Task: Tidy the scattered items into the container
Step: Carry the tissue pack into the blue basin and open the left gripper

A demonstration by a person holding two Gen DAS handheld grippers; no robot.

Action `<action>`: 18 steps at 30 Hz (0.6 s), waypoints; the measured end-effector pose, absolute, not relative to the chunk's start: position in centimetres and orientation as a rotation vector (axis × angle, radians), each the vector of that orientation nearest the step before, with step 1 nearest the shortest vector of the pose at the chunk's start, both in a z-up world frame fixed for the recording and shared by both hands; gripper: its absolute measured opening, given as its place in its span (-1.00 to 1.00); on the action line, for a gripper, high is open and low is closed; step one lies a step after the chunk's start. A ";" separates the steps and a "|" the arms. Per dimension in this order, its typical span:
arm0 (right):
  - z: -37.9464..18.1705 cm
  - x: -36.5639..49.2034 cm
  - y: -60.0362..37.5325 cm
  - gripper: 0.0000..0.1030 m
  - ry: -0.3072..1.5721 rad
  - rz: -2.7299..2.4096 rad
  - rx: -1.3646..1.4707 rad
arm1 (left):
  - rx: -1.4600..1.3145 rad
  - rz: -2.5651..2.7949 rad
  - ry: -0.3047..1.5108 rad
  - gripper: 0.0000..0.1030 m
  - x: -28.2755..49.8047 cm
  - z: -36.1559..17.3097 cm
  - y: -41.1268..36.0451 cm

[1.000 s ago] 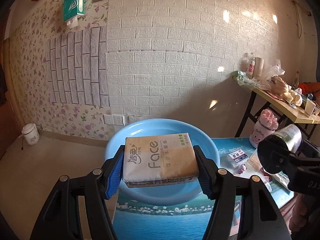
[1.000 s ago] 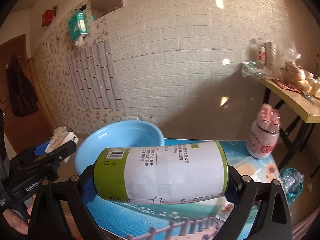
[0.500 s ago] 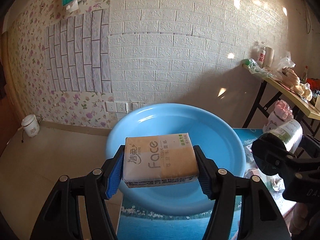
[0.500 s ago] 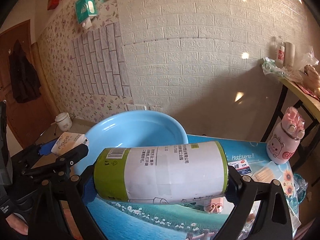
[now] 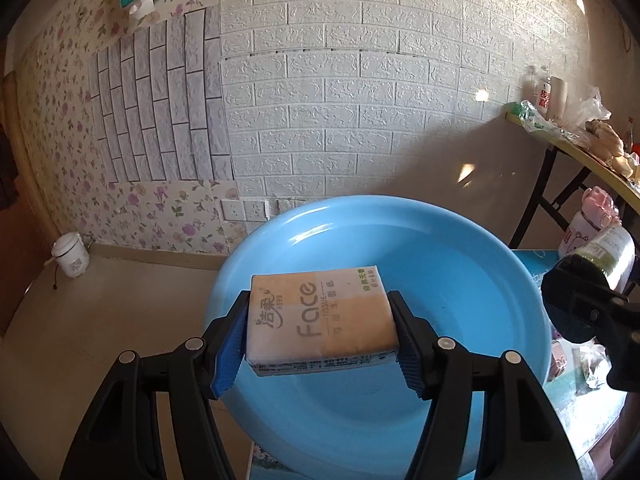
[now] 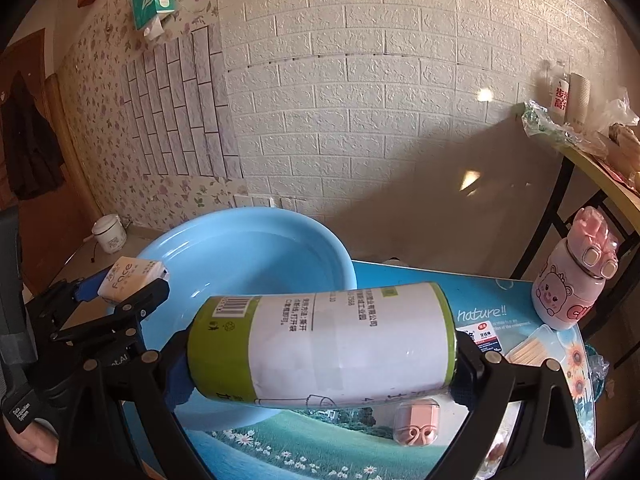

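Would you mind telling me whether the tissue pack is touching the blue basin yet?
Apart. In the right wrist view the tissue pack, clamped in the left hand-held gripper, hangs above the blue basin near its rim, clear of the basin surface below.

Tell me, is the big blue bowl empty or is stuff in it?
Empty. The blue bowl shows only bare blue inside; the tissue pack hangs above it in the left gripper.

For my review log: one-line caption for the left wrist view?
Left gripper holds a tissue pack above the blue basin.
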State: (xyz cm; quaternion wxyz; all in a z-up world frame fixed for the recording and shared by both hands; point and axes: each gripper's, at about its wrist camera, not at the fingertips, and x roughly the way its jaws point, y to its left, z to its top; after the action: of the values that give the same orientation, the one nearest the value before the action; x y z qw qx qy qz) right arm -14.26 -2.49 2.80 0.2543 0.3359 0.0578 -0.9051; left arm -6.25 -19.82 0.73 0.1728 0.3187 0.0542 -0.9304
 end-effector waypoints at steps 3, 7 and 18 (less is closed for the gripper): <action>2.5 -14.5 -3.2 0.90 0.162 -2.446 0.922 | 0.923 -2.622 0.172 0.24 -6.4 0.3 -20.4; 2.2 -14.5 -4.1 0.90 0.167 -2.432 0.923 | 0.898 -2.623 0.184 0.49 -5.9 0.6 -20.9; 1.6 -14.9 -4.6 0.90 0.173 -2.432 0.944 | 0.847 -2.635 0.174 0.90 -5.1 1.5 -21.7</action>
State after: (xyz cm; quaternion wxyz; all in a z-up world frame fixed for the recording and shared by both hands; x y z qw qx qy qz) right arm -14.91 -4.62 1.65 0.2604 0.3485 0.0639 -0.8981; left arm -5.12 -21.70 1.53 0.1833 0.3002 0.0615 -0.9341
